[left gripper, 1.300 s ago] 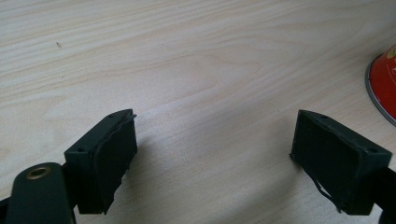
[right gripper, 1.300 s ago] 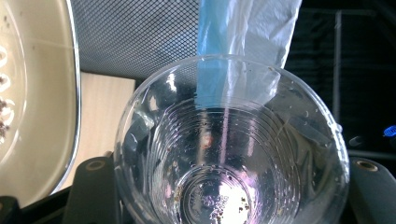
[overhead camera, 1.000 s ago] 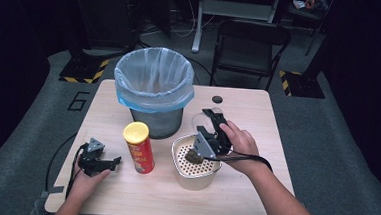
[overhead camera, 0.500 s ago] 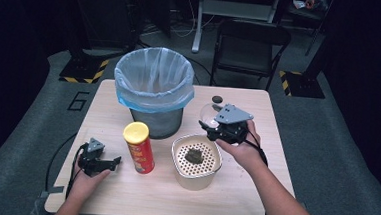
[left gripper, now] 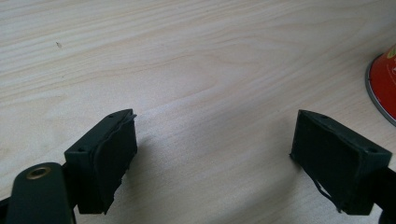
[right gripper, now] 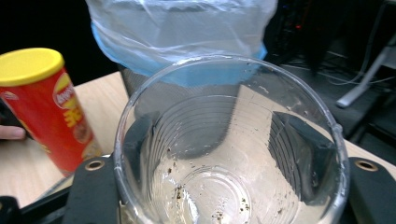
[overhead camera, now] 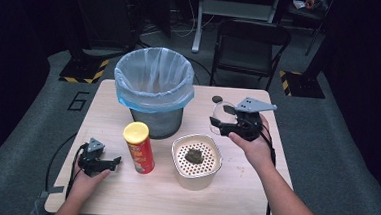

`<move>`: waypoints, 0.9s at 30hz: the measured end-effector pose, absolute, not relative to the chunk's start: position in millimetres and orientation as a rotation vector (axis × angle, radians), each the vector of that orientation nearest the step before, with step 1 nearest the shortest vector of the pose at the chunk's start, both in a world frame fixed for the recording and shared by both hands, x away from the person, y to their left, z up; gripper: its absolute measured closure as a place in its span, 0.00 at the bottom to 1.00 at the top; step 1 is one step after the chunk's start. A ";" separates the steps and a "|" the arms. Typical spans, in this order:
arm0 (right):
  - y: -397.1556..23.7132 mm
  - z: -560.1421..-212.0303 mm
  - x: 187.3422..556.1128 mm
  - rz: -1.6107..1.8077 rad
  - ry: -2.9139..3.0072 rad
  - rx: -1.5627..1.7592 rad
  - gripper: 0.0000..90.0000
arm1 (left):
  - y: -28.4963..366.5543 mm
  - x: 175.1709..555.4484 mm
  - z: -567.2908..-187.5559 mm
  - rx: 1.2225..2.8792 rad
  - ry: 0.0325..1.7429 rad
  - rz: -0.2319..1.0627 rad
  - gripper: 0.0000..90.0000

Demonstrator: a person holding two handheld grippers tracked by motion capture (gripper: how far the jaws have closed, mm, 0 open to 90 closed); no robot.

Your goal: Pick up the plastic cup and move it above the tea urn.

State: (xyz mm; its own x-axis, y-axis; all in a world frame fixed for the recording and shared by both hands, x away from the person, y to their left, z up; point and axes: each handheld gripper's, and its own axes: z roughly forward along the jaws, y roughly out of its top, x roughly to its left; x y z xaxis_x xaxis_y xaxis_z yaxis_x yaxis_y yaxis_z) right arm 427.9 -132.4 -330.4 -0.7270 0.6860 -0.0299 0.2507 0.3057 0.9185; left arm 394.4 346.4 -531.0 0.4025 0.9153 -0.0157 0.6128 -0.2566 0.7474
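Observation:
My right gripper [overhead camera: 219, 123] is shut on a clear plastic cup [overhead camera: 223, 109], held above the table to the right of the bin. In the right gripper view the cup [right gripper: 224, 154] is empty apart from dark specks, and its mouth faces the bin [right gripper: 187, 32]. A white container [overhead camera: 195, 174] with a perforated insert stands in front, with a dark clump [overhead camera: 194, 155] on the insert. My left gripper [overhead camera: 112, 162] rests open on the table left of the red chips can [overhead camera: 138, 147]. Its jaws [left gripper: 212, 154] stand wide over bare wood, with the can's base [left gripper: 385, 84] to the right.
The mesh bin [overhead camera: 153, 87] with a blue liner stands at the table's back middle. A small dark round object [overhead camera: 217, 98] lies behind the cup. A black chair [overhead camera: 252, 41] stands beyond the table. The chips can [right gripper: 42, 102] rises left of the cup.
My right gripper has lifted the cup away from over the white container, back and to the right. The left gripper has stayed put.

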 end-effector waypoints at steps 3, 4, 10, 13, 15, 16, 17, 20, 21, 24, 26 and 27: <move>-137.7 -330.4 425.2 1.406 2.148 0.839 0.38 | 346.3 394.4 -531.0 1.976 1.301 0.565 0.15; -142.3 -331.1 421.2 1.403 2.140 0.844 0.38 | 346.4 394.4 -530.9 1.978 1.300 0.565 0.15; -156.4 -337.8 407.9 1.383 2.095 0.865 0.38 | 346.4 394.2 -530.9 1.979 1.300 0.565 0.15; -161.5 -343.4 401.7 1.341 2.080 0.860 0.38 | 346.4 394.2 -530.9 1.979 1.300 0.565 0.15; -163.8 -346.7 398.3 1.308 2.071 0.858 0.38 | 346.5 394.1 -530.8 1.980 1.300 0.565 0.15; -168.3 -353.8 393.4 1.307 2.057 0.889 0.38 | 346.5 394.1 -530.8 1.980 1.300 0.565 0.15; -170.2 -356.7 391.8 1.307 2.057 0.899 0.38 | 346.4 394.1 -530.9 1.979 1.300 0.566 0.15; -177.6 -369.5 387.6 1.299 2.046 0.941 0.37 | 346.4 393.9 -530.8 1.980 1.301 0.566 0.15; -179.5 -372.0 386.8 1.293 2.042 0.950 0.37 | 346.4 393.9 -530.8 1.979 1.301 0.566 0.15; -188.4 -384.9 382.9 1.278 2.012 0.991 0.37 | 346.3 393.6 -530.7 1.980 1.303 0.564 0.15; -194.7 -396.0 382.2 1.264 2.002 1.025 0.37 | 346.3 393.3 -530.9 1.978 1.301 0.571 0.15; -196.5 -400.3 382.2 1.254 2.005 1.039 0.37 | 346.3 393.3 -530.9 1.978 1.301 0.571 0.15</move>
State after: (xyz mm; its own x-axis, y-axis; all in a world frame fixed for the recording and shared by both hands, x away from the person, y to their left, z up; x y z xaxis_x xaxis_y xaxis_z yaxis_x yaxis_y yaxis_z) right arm 382.2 -196.5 -400.3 -0.5487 0.8345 -0.0507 0.3196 0.2653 0.9096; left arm 393.3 346.3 -530.9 0.4004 0.9163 -0.0111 0.6120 -0.2584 0.7475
